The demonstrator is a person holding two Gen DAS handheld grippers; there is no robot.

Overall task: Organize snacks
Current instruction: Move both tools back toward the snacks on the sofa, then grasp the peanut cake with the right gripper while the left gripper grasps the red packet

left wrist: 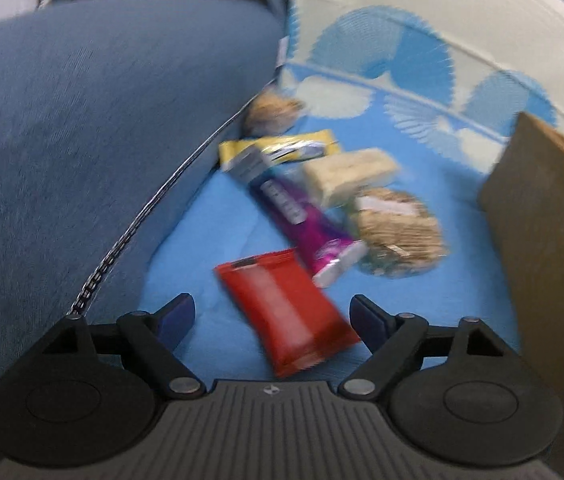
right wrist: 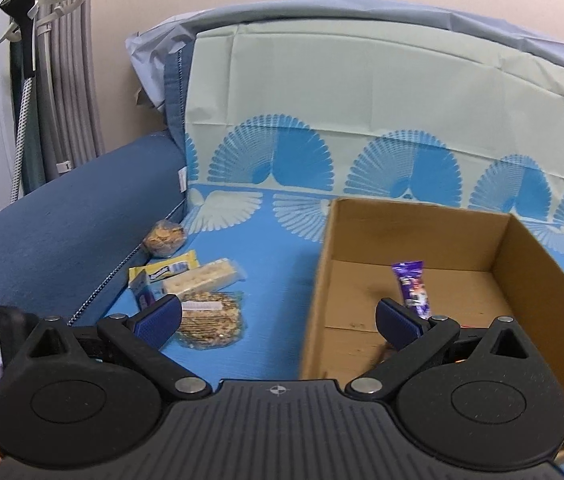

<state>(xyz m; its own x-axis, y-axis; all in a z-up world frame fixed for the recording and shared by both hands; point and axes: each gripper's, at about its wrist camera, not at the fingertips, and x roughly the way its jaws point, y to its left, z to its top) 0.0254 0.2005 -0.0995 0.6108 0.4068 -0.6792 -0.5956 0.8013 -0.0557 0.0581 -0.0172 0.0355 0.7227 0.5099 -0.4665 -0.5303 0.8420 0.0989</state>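
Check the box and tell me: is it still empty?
No. A purple bar already lies on the floor of the box in the right wrist view.

I count one cardboard box (right wrist: 421, 248) on the sofa. Inside it: one purple bar (right wrist: 411, 288). Left of the box: two round cracker packs (left wrist: 397, 232) (left wrist: 272, 114), one pale wafer pack (left wrist: 349, 174), one yellow packet (left wrist: 282, 150), one purple bar (left wrist: 301, 220), one red packet (left wrist: 289, 310).

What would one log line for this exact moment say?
left gripper: open over red packet | right gripper: open, empty | cardboard box: one purple bar inside | other snacks outside box
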